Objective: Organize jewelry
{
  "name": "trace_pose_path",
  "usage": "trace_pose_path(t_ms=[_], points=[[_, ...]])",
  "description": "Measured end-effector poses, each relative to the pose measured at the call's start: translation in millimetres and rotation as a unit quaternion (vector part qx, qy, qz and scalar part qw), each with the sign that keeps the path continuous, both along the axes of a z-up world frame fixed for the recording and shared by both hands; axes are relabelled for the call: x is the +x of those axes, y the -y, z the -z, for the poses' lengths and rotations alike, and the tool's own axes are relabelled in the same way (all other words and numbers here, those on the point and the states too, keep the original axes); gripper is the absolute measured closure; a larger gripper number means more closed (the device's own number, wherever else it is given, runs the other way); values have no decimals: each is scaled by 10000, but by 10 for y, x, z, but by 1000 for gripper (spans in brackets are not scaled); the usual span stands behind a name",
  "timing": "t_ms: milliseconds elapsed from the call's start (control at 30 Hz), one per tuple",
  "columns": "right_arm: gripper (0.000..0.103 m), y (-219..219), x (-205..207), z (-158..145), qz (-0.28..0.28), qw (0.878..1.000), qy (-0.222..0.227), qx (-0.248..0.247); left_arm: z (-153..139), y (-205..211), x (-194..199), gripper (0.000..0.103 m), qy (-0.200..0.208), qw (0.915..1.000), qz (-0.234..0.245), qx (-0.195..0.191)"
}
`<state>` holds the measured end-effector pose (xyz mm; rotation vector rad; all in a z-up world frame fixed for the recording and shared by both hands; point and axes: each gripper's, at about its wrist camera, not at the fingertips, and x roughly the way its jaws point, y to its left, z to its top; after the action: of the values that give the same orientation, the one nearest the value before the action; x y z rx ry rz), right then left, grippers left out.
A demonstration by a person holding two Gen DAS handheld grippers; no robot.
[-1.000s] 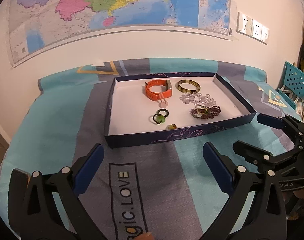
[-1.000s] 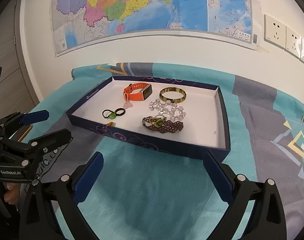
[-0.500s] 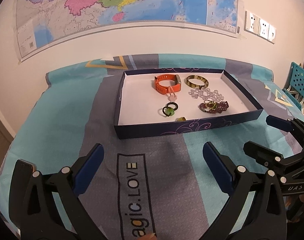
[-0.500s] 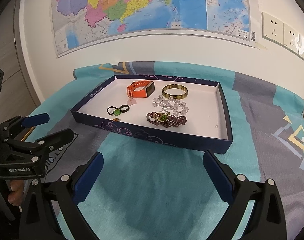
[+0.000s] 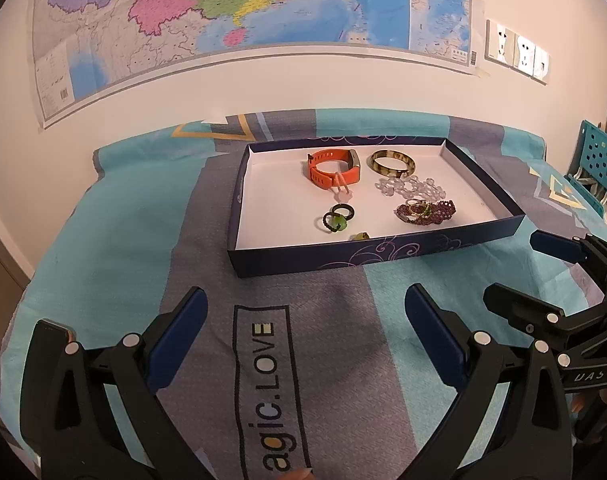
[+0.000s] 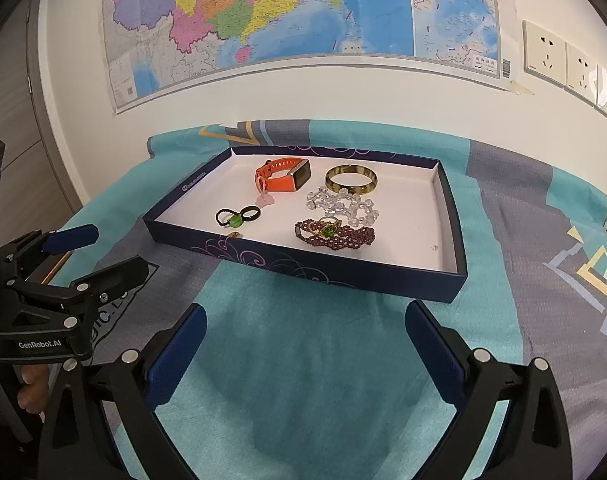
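Both grippers hang over the cloth in the lower part of their views, short of the box. The left gripper [image 5: 305, 316] has its jaws wide apart with nothing between them; the right gripper [image 6: 305, 332] likewise stands apart and empty. Judgement: neither is committed to a piece, and the open spread suits an approach, not a carry.

The jewelry lies in a shallow box [image 6: 449, 208] at the centre of each view, dark blue card outside with a pale swirl print, white inside, low walls that allow reach from above. The pieces are grouped in the middle, leaving bare floor at both ends, probably to give room for sorting.

Contents noted:
- orange watch [image 6: 283, 176], rubbery strap, standing on edge as a loop;
- gold bangle [image 6: 351, 179], rigid, glossy, lying flat just beside the watch;
- clear bead bracelet [image 6: 343, 206], faceted, loosely heaped;
- purple bead bracelet [image 6: 339, 236], with a green-stoned ring on it;
- black rings [image 6: 239, 216], touching, one with a green stone.

The cloth [image 6: 303, 360] is soft, teal and grey.
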<state>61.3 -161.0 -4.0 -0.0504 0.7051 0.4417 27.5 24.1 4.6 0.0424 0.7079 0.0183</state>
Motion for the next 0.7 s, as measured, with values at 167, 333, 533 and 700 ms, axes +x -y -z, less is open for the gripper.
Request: trace_pose_path(t_ms=[167,333,533,700], points=[[7,-4,0,9,-13,10000,-9,-12,0,-3,-4,6,-2,10000,13,-27],[7,-6,0,7,-11,10000,-12,-12,-2,3,-11,6,3,10000,22,-14],[7,-6,1,7,-13,10000,-10,-9,-7,14,-9,6,23,10000,-39,17],[7,-15,-15,11,-28,10000,-9,-17,-13,11,-14,6,29,10000,-39,23]])
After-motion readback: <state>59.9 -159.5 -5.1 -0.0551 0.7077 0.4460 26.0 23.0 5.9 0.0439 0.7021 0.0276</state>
